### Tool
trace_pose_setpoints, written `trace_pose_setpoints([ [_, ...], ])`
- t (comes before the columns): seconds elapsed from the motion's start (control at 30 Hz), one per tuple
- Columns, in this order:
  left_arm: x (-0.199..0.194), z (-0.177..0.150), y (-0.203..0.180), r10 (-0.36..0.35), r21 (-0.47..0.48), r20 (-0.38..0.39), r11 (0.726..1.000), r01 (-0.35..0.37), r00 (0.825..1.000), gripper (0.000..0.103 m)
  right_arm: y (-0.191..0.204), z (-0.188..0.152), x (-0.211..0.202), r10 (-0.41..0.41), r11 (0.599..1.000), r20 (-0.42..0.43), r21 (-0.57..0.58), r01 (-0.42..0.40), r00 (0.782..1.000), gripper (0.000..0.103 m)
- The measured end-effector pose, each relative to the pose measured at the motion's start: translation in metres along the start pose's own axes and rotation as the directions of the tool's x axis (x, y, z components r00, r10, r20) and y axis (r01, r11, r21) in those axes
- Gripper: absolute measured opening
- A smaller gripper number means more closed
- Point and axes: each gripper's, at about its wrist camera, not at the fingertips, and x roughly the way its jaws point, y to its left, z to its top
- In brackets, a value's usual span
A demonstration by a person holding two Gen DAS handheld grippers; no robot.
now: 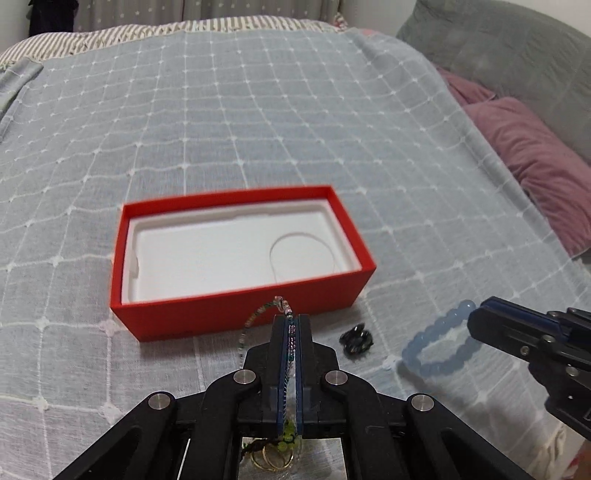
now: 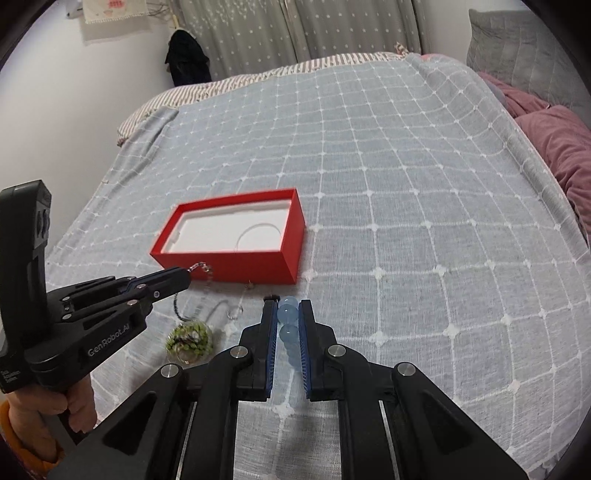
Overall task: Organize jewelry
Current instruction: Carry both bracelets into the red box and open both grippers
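Beside rectangular red box, translucent round-beaded bracelet

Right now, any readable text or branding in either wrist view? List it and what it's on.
"GenRobot.AI": side of the left gripper body, seen in the right wrist view.
Small white print on that gripper's handle: too small to read.
Wall hanging with red marks: blurred, unreadable.
Red box: no visible text.

Open red box; blue bracelet nearby
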Motion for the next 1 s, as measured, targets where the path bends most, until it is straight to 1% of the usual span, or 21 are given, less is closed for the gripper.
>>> trace_pose_setpoints([
  [0.17, -0.015, 0.025, 0.007, -0.041, -0.034, 0.054, 0.999, 0.043, 0.998, 0.0, 0.013, 0.022, -0.007, -0.019, 1.0, 0.042, -0.022, 0.019, 0.999, 0.012],
  [0.23, -0.016, 0.035, 0.012, -0.067, -0.059, 0.079, 0.996, 0.072, 0.995, 0.0, 0.018, 0.031, -0.007, -0.023, 0.999, 0.055, -0.029, 0.025, 0.998, 0.012],
  [0.33, -0.008, 0.043, 0.026, -0.11, -0.106, 0.103, 0.987, 0.121, 0.989, 0.0, 0.026, 0.045, -0.005, -0.029, 0.999, 0.067, -0.042, 0.032, 0.997, 0.012],
  [0.4, 0.006, 0.045, 0.04, -0.137, -0.141, 0.093, 0.979, 0.149, 0.986, 0.0, 0.036, 0.055, -0.001, -0.03, 0.998, 0.071, -0.056, 0.034, 0.997, 0.012],
  [0.47, 0.017, 0.046, 0.053, -0.15, -0.174, 0.087, 0.971, 0.163, 0.985, 0.0, 0.046, 0.066, 0.005, -0.021, 0.998, 0.075, -0.063, 0.026, 0.997, 0.012],
  [0.53, 0.022, 0.045, 0.068, -0.157, -0.207, 0.096, 0.963, 0.174, 0.983, 0.0, 0.056, 0.076, 0.012, -0.021, 0.997, 0.076, -0.073, 0.027, 0.997, 0.012],
  [0.57, 0.023, 0.045, 0.073, -0.149, -0.215, 0.099, 0.962, 0.168, 0.984, 0.0, 0.06, 0.08, 0.016, -0.023, 0.996, 0.075, -0.08, 0.029, 0.997, 0.012],
  [0.6, 0.024, 0.045, 0.078, -0.124, -0.219, 0.097, 0.965, 0.143, 0.987, 0.0, 0.065, 0.085, 0.021, -0.023, 0.996, 0.071, -0.086, 0.029, 0.997, 0.012],
  [0.7, 0.029, 0.041, 0.089, -0.077, -0.221, 0.08, 0.971, 0.093, 0.994, 0.0, 0.079, 0.097, 0.039, 0.004, 0.997, 0.046, -0.083, 0.0, 0.999, 0.012],
  [0.8, 0.036, 0.038, 0.098, -0.029, -0.221, 0.062, 0.974, 0.042, 0.998, 0.0, 0.093, 0.103, 0.056, 0.021, 0.995, 0.03, -0.101, -0.018, 0.999, 0.012],
  [0.93, 0.044, 0.034, 0.112, -0.009, -0.237, 0.043, 0.971, 0.019, 0.999, 0.0, 0.097, 0.1, 0.08, 0.008, 0.992, -0.008, -0.126, -0.008, 1.0, 0.012],
  [1.0, 0.049, 0.032, 0.116, -0.012, -0.245, 0.033, 0.969, 0.019, 0.999, 0.0, 0.092, 0.097, 0.093, -0.026, 0.99, -0.024, -0.136, 0.022, 0.999, 0.012],
])
